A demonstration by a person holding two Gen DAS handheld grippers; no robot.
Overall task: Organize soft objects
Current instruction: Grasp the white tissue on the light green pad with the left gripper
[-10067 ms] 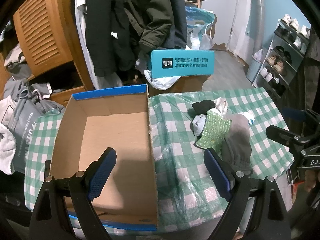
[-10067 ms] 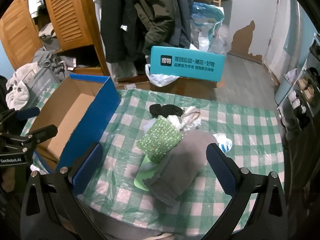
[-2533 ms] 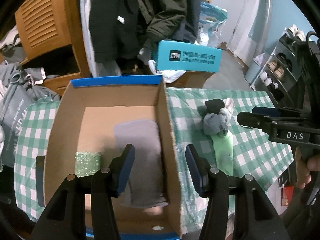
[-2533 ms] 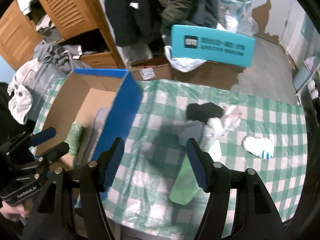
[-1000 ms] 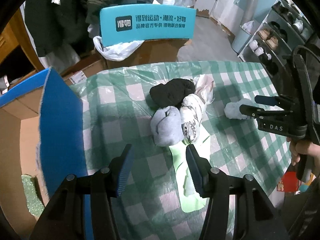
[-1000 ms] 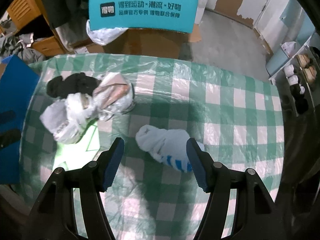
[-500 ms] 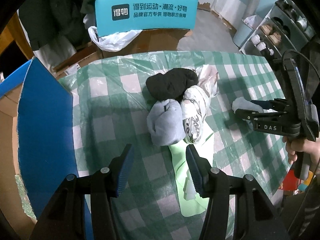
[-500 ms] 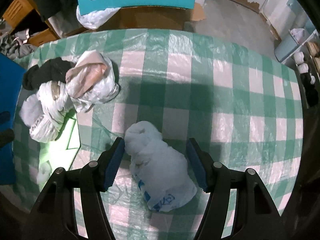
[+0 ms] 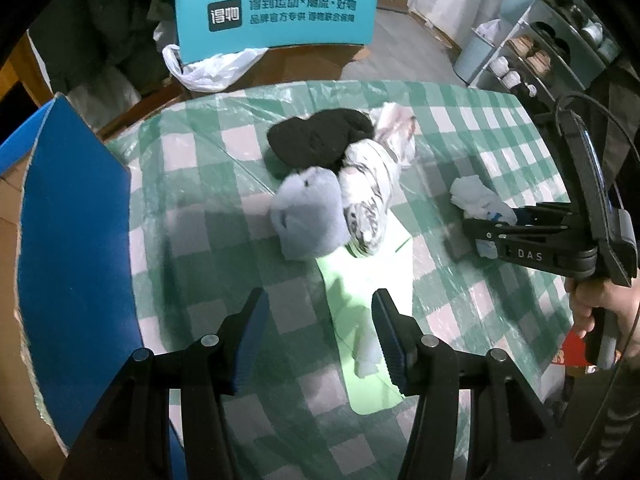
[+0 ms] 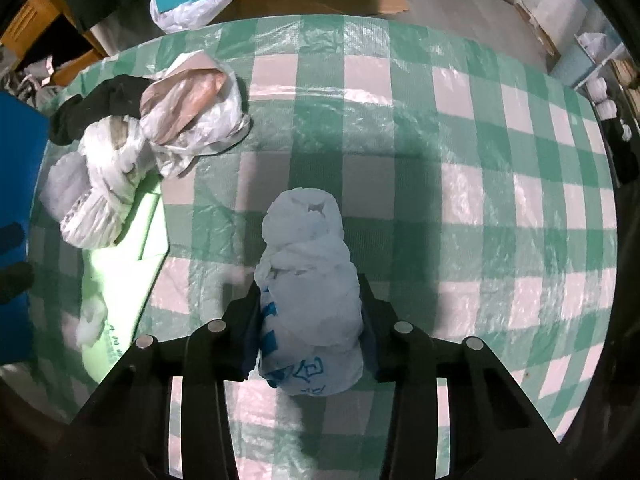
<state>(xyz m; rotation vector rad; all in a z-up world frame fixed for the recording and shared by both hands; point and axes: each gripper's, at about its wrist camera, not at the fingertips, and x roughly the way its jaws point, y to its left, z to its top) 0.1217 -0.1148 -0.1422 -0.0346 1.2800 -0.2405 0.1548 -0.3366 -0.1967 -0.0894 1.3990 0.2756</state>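
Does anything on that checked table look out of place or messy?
Nothing spilled or broken. The soft things lie in a loose heap: black sock, grey roll and crumpled bags overlapping a green sheet.

You're in a lived-in home: dark coats hanging (image 9: 108, 20), grey metal shoe rack (image 9: 560, 52), green-checked plastic-covered tabletop (image 9: 460, 120).

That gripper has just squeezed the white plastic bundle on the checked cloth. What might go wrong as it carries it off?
The right gripper has just been closing, and its pads now press the white bundle. The wrap looks slippery and squashy, so it might slide out when lifted. The tablecloth has a loose plastic cover that a finger could snag and drag. On the way to the blue box it could bump the left gripper, which hangs open over the green sheet.
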